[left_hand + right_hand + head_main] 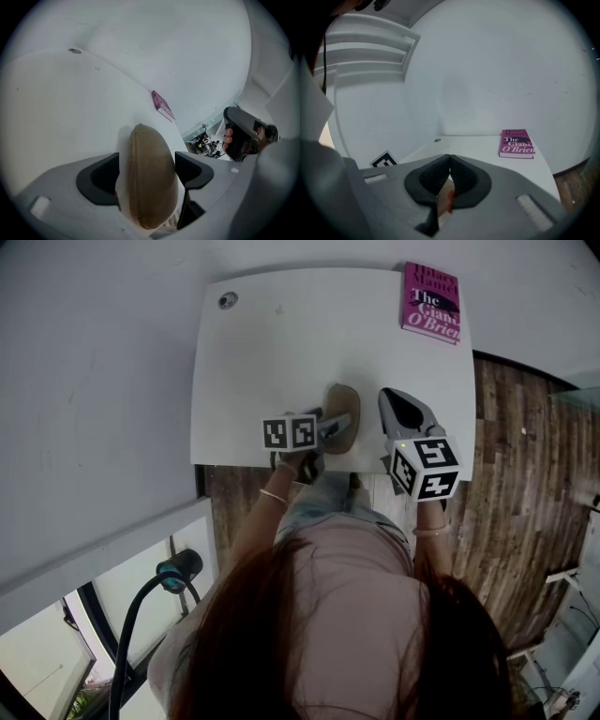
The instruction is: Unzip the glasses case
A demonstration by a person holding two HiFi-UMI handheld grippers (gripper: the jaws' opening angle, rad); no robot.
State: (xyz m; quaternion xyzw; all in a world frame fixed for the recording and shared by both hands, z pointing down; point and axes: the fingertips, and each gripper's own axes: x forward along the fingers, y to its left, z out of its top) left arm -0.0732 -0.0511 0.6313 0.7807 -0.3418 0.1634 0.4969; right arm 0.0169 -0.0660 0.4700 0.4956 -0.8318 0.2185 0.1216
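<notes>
Glasses case (343, 409), tan, lies at the near edge of the table (281, 352), between the spread, unpressing jaws of your left gripper (146, 168). Your right gripper (450, 176), just right, is clenched on nothing. Tug the zip before clamping and the case could slide off the edge.

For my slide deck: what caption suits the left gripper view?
Left gripper, jaws open, straddles a tan glasses case on a white table; pink book behind.

Glasses case (344, 397) partly behind left tool (338, 427)
</notes>
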